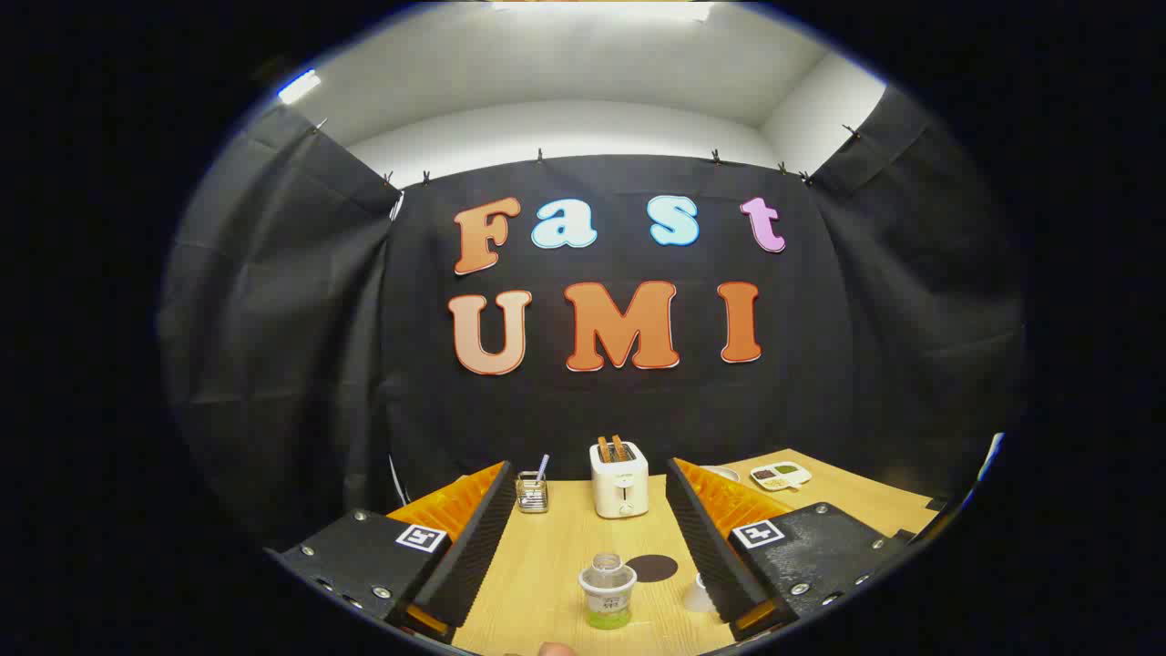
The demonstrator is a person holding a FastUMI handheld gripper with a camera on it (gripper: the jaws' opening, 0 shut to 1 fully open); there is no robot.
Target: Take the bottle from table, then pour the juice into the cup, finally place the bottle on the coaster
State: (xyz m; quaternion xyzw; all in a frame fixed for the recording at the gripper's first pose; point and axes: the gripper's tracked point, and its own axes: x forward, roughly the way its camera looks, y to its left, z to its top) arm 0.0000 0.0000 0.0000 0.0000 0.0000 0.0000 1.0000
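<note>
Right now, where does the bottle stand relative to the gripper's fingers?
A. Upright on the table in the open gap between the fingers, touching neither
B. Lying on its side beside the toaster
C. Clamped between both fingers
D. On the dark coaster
A. The bottle stands upright on the table in the gap of the open gripper, clear of both fingers, with the dark coaster just behind it to its right.

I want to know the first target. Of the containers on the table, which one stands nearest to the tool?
The bottle, standing between the open tool fingers. The wire holder stands far back beside the toaster.
</note>
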